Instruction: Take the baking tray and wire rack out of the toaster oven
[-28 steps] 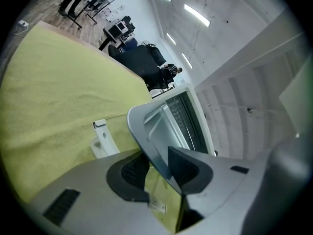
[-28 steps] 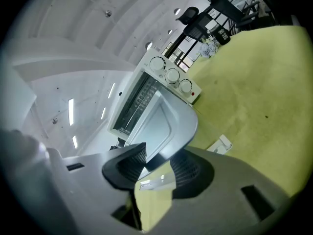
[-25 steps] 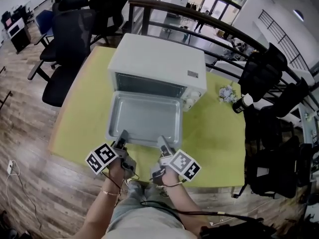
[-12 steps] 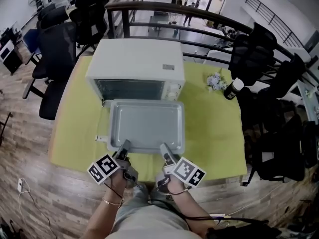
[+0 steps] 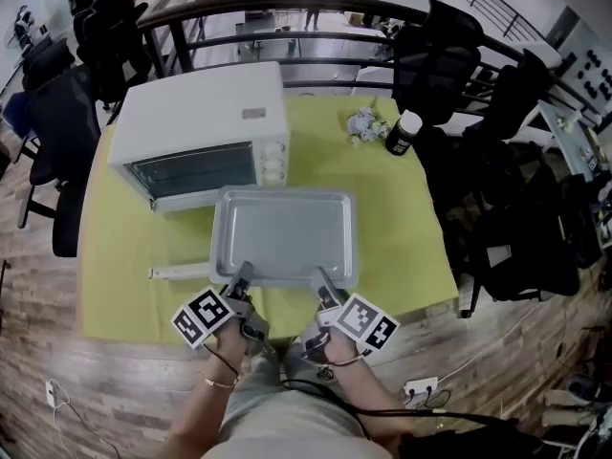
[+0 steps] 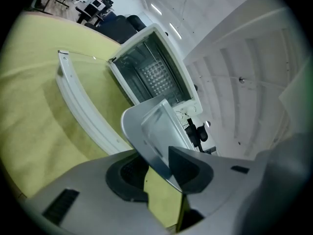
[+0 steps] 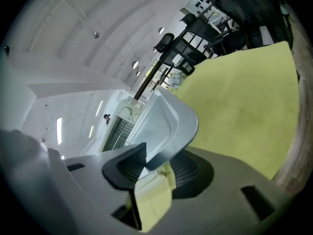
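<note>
The empty grey baking tray [image 5: 282,232] hangs clear of the white toaster oven [image 5: 206,122], to the right of its mouth, above the yellow-green table. My left gripper [image 5: 241,277] is shut on the tray's near rim at the left, and my right gripper [image 5: 320,280] is shut on the same rim at the right. In the left gripper view the tray's edge [image 6: 156,131] sits pinched between the pads. The right gripper view shows the tray's corner [image 7: 166,124] clamped the same way. The wire rack [image 6: 156,77] lies inside the open oven.
The oven door [image 5: 182,272] lies folded down towards me, left of the tray. A black bottle with a white cap [image 5: 404,132] and a small pale bunch [image 5: 363,124] stand at the table's far right. Black office chairs and a dark railing surround the table [image 5: 406,247].
The tray has come fully out of the oven and moved to the right with both grippers still on its near rim. The oven now lies left of it.
</note>
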`<state>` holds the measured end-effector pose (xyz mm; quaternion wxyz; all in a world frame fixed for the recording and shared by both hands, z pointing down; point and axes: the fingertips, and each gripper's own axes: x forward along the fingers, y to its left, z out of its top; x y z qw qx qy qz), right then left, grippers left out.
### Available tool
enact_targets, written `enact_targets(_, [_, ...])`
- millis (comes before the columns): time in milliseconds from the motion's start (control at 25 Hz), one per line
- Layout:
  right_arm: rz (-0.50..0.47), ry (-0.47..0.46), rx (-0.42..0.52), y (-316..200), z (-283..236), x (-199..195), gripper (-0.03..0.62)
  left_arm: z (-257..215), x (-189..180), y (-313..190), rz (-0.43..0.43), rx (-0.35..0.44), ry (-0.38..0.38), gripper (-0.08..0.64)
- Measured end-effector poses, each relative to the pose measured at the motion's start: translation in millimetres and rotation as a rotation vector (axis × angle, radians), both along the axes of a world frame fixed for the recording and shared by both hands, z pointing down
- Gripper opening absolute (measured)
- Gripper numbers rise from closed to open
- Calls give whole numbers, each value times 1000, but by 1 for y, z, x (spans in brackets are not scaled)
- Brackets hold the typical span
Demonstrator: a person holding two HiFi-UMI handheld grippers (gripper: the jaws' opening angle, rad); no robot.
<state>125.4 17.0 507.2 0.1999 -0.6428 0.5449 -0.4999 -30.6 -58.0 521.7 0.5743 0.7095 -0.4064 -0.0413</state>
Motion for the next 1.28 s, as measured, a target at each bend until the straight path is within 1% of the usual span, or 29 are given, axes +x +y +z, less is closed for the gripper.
enact_targets(360, [163, -16, -19, 54, 6, 61, 147, 6, 71, 33, 132, -32, -1, 121])
enact_targets(680, [277, -14, -37, 92, 10, 102, 149, 13, 124, 55, 241, -54, 5, 121])
enact_targets(960, [326, -29, -53, 105, 21, 124, 149, 22, 150, 61, 284, -74, -6, 121])
enact_targets(1120, [343, -43, -57, 101, 27, 132, 149, 27, 161, 55, 298, -77, -14, 121])
enact_targets(1280, [352, -41, -61, 92, 35, 151, 149, 34, 180, 45, 311, -79, -23, 121])
